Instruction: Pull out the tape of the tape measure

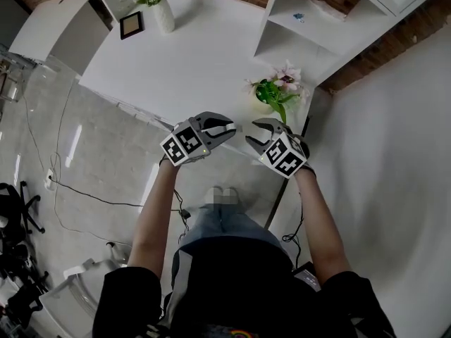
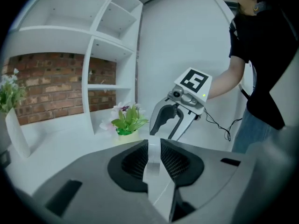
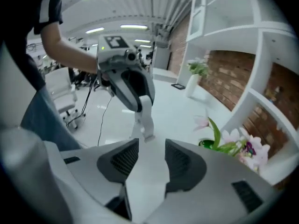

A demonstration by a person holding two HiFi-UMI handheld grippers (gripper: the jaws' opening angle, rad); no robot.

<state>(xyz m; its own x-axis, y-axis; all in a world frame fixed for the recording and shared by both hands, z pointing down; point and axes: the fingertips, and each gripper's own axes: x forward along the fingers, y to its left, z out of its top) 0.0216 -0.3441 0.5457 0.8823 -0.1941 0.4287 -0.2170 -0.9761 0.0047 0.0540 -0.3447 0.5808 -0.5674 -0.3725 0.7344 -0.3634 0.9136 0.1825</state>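
My left gripper [image 1: 231,130] is clamped on the slim white tape measure [image 3: 144,118], held in mid-air facing my right gripper [image 1: 252,132], whose jaws stand wide and empty, so I'd square them on the tape's tip, close firmly, then pull straight.
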